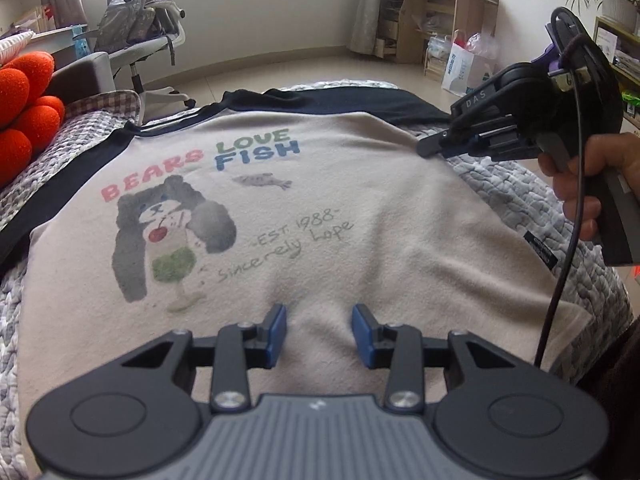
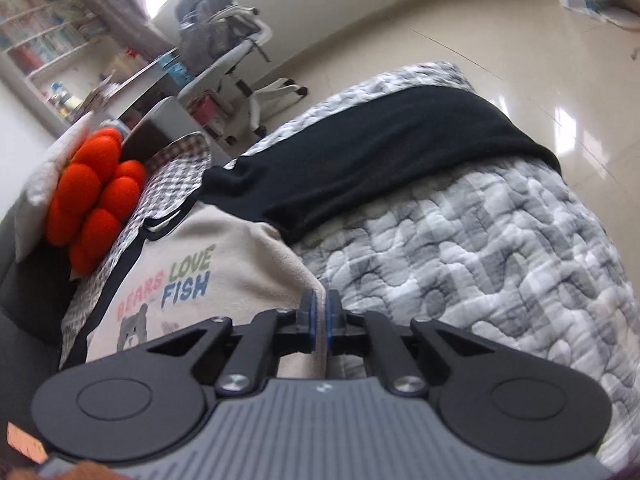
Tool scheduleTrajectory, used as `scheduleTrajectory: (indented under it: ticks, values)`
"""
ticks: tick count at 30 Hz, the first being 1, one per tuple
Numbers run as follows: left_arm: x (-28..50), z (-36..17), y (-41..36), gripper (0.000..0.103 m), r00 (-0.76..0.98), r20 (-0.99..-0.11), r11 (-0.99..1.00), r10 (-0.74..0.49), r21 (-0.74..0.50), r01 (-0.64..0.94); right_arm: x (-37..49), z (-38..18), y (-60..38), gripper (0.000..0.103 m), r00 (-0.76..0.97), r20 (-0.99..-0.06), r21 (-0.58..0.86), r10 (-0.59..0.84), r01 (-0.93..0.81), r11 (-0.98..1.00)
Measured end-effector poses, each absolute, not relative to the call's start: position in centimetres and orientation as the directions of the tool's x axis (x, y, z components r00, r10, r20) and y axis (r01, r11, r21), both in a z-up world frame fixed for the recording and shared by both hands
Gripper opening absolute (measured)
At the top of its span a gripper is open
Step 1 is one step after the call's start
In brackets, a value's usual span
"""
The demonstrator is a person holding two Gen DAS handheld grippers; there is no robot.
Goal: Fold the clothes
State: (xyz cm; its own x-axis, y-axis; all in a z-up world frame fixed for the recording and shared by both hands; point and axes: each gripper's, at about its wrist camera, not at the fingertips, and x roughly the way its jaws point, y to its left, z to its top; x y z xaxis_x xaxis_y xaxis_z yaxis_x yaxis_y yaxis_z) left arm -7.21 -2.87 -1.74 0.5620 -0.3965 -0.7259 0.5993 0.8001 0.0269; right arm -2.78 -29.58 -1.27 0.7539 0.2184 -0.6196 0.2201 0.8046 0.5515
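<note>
A cream sweatshirt with black sleeves and a bear print reading "BEARS LOVE FISH" lies flat, front up, on a grey quilted bed. My left gripper is open and empty, low over the shirt's lower middle. My right gripper is shut on the shirt's right side edge, just below the black right sleeve. In the left wrist view the right gripper shows at the shirt's right edge near the armpit, held by a hand.
The grey patterned quilt covers the bed. An orange plush cushion and a checked pillow sit at the bed's left. An office chair, shelves and bags stand on the floor beyond.
</note>
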Motion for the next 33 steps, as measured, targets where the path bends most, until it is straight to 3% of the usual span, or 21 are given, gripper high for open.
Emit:
scheduleTrajectory:
  ticks: [12, 14, 16, 17, 27, 33]
  values:
    - [-4.9, 1.4, 1.1, 0.039, 0.619, -0.698, 0.879, -0.359, -0.031, 0.475, -5.2, -1.3, -30.6, 0.018, 0.714, -0.61, 0.648, 0.345, 0.198, 0.735]
    - [-4.3, 2.2, 2.8, 0.04, 0.62, -0.7, 0.897, -0.353, -0.066, 0.436, -5.8, -1.1, -30.8, 0.027, 0.705, -0.6, 0.672, 0.378, 0.187, 0.717]
    - [-3.8, 2.7, 4.5, 0.043, 0.619, -0.706, 0.914, -0.343, -0.1, 0.393, -6.3, -0.8, -31.1, 0.054, 0.7, -0.586, 0.696, 0.409, 0.176, 0.696]
    - [-3.7, 2.8, 5.5, 0.044, 0.62, -0.709, 0.923, -0.335, -0.114, 0.369, -6.7, -0.6, -31.3, 0.057, 0.702, -0.579, 0.705, 0.416, 0.173, 0.688]
    - [-4.3, 2.3, 15.1, 0.048, 0.662, -0.721, 0.978, -0.204, -0.174, 0.111, -8.7, -0.8, -34.1, 0.057, 0.71, -0.566, 0.757, 0.419, 0.247, 0.604]
    - [-4.3, 0.6, 18.0, 0.046, 0.607, -0.763, 0.971, -0.221, -0.229, 0.066, -8.8, -1.0, -33.3, 0.047, 0.679, -0.579, 0.752, 0.451, 0.23, 0.618]
